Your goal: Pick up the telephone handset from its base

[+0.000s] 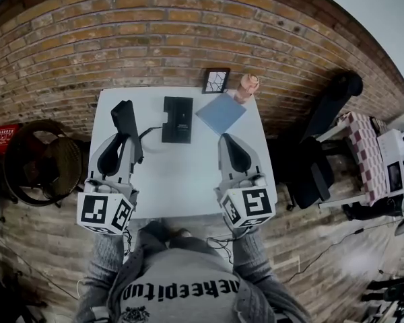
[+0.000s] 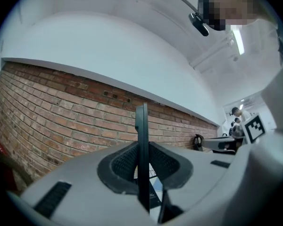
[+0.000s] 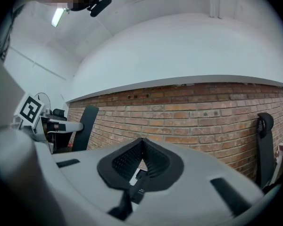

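The black telephone handset [image 1: 126,119] is up off its flat black base [image 1: 177,120], which lies at the back middle of the white table [image 1: 182,180]. My left gripper [image 1: 125,140] is shut on the handset's lower end, left of the base. A thin cord [image 1: 149,132] runs from the handset to the base. In the left gripper view the handset [image 2: 142,121] stands edge-on, clamped between the dark pads [image 2: 125,164] of my left gripper [image 2: 142,149]. My right gripper [image 1: 229,141] hovers right of the base, shut and holding nothing, its tips [image 3: 141,142] meeting.
A blue square pad [image 1: 220,113], a small framed picture [image 1: 215,81] and a pinkish figurine [image 1: 248,86] sit at the table's back right. A brick wall [image 1: 155,39] stands behind. A black office chair [image 1: 323,133] is to the right, a round fan [image 1: 44,160] to the left.
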Demonstrator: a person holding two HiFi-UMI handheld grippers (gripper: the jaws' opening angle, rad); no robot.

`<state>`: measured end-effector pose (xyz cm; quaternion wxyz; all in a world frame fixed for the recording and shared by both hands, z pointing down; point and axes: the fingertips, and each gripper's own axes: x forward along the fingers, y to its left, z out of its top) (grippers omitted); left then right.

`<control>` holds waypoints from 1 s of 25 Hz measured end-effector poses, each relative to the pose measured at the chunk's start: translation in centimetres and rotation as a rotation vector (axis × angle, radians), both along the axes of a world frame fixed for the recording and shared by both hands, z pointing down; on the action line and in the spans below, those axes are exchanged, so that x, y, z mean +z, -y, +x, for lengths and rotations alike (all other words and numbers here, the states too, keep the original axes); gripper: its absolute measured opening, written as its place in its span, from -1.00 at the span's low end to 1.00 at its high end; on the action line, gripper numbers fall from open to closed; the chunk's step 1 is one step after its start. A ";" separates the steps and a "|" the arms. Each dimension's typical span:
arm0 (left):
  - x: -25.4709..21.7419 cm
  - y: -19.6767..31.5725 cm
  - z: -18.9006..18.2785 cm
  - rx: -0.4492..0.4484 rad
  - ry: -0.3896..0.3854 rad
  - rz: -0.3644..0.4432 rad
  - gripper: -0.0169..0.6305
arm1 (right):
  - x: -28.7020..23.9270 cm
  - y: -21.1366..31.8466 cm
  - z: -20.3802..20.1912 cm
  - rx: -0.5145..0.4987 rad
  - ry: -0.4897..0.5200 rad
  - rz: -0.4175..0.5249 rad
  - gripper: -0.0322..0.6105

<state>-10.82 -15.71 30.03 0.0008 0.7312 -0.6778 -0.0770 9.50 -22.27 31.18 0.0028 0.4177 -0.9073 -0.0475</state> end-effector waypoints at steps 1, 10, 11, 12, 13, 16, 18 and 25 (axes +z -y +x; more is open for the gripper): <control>-0.2 -0.4 0.1 -0.007 0.003 0.005 -0.74 | -0.1 -0.2 0.2 -0.002 0.002 0.002 -0.89; -1.0 -3.4 1.3 -0.056 0.008 0.042 -0.74 | -0.5 -2.3 2.0 -0.013 0.014 0.019 -0.89; -1.1 -3.6 1.4 -0.060 0.008 0.044 -0.74 | -0.6 -2.5 2.2 -0.013 0.014 0.021 -0.89; -1.1 -3.8 1.5 -0.064 0.007 0.045 -0.74 | -0.6 -2.7 2.3 -0.013 0.015 0.023 -0.89; -1.2 -4.1 1.6 -0.067 0.007 0.046 -0.74 | -0.6 -2.9 2.5 -0.012 0.014 0.027 -0.89; -1.2 -4.5 1.9 -0.071 0.006 0.047 -0.74 | -0.8 -3.2 2.9 -0.008 0.015 0.039 -0.89; -1.3 -4.8 2.3 -0.071 0.004 0.047 -0.74 | -1.0 -3.4 3.1 -0.009 0.019 0.044 -0.89; -1.2 -5.4 3.0 -0.071 0.001 0.044 -0.74 | -1.1 -4.0 3.4 -0.018 0.026 0.049 -0.89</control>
